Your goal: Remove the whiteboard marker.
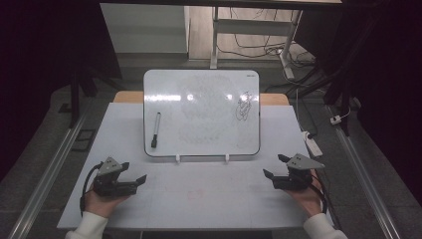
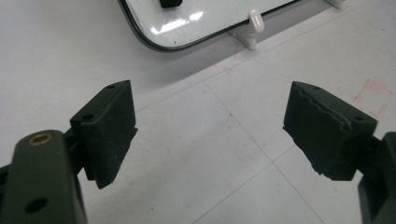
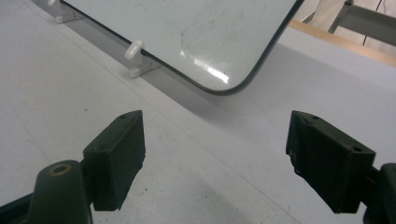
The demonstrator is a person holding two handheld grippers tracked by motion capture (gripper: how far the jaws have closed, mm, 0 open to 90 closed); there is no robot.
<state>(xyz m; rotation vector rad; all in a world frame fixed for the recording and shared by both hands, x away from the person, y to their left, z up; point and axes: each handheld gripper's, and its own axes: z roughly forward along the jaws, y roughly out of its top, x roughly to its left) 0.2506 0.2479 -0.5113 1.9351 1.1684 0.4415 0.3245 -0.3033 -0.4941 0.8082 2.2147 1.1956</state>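
A whiteboard (image 1: pixel 201 112) is propped on small white feet (image 1: pixel 177 159) at the far middle of the white desk (image 1: pixel 199 199). A black marker (image 1: pixel 156 129) is seen resting on its left part, and a black scribble (image 1: pixel 244 107) is drawn near its right edge; no word can be read in it. A small mark at the board's top right corner is too small to be read. The left gripper (image 1: pixel 135 180) is held low over the desk's near left, its jaws spread wide with nothing between them, well apart from the whiteboard. The right gripper (image 1: pixel 274 169) is held at the near right, jaws likewise wide apart and empty. Faint red marks (image 2: pixel 373 95) are seen on the desk surface.
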